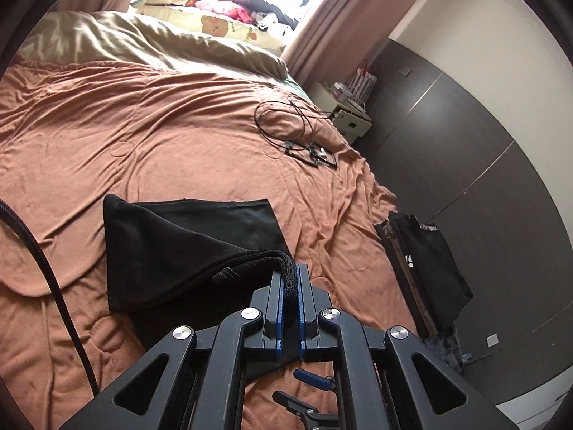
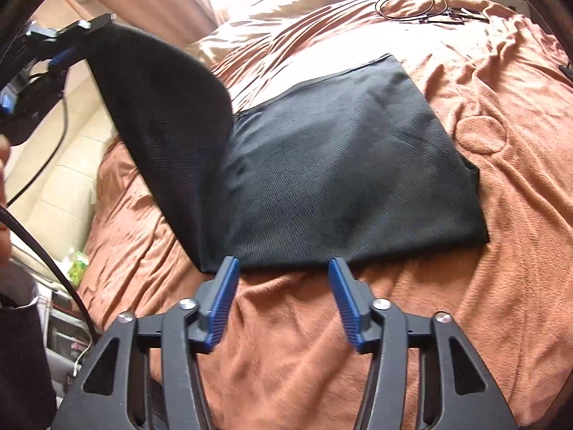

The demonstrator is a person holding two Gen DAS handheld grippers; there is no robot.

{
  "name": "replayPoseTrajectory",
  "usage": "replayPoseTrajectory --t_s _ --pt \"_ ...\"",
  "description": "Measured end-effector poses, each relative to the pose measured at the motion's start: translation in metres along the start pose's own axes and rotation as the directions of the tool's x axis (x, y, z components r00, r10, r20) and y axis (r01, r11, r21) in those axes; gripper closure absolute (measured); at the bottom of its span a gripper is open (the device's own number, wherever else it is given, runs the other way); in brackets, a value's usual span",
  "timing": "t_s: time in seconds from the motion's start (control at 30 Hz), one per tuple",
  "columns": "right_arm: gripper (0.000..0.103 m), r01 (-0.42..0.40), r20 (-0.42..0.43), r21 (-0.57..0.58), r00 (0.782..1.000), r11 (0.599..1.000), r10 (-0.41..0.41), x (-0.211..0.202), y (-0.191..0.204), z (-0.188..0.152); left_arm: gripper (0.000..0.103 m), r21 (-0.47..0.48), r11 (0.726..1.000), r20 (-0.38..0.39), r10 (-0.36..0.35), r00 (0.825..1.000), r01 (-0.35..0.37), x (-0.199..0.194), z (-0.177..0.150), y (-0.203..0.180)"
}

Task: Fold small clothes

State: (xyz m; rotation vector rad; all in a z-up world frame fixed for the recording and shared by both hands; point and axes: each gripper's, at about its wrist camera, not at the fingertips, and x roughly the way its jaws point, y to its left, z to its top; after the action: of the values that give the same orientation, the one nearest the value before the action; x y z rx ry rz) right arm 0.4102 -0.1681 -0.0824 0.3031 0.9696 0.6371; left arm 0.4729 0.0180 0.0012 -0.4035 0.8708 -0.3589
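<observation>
Black garment [image 1: 186,236] hem pinched in the left gripper [image 1: 290,276], right gripper [image 2: 283,268] wide, empty.

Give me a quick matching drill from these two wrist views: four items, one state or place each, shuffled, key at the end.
Items:
1. left claw
2. right claw
3. black garment
4. coiled black cable

States or places:
A. open, nothing between its fingers, at the garment's near edge
B. partly flat on the orange bedspread, one side lifted
C. lying loose on the bedspread, far side, toward the nightstand
D. closed on a thick hem of the black fabric

Pairs: 1-D, 2-A, 3-B, 4-C
</observation>
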Motion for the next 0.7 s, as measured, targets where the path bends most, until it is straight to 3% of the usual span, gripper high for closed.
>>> replayPoseTrajectory --t_s 0.1,0.47,0.7 --pt "0.036 0.023 0.021 0.003 0.999 1.0 -0.024 -0.018 -0.012 -0.004 0.097 0.017 1.0 -0.027 -0.009 1.0 0.01 0.017 -0.004 -0.013" --pt "0.035 0.052 0.065 0.106 0.996 0.993 -0.059 -0.069 -0.054 -0.019 0.097 0.058 0.997 -0.176 -0.037 0.984 0.048 0.083 -0.026 -0.056" --pt "0.035 0.066 0.076 0.121 0.994 0.99 -0.076 -0.081 -0.062 -0.024 0.085 0.042 0.998 -0.236 -0.028 0.971 0.039 0.097 -0.044 -0.05"
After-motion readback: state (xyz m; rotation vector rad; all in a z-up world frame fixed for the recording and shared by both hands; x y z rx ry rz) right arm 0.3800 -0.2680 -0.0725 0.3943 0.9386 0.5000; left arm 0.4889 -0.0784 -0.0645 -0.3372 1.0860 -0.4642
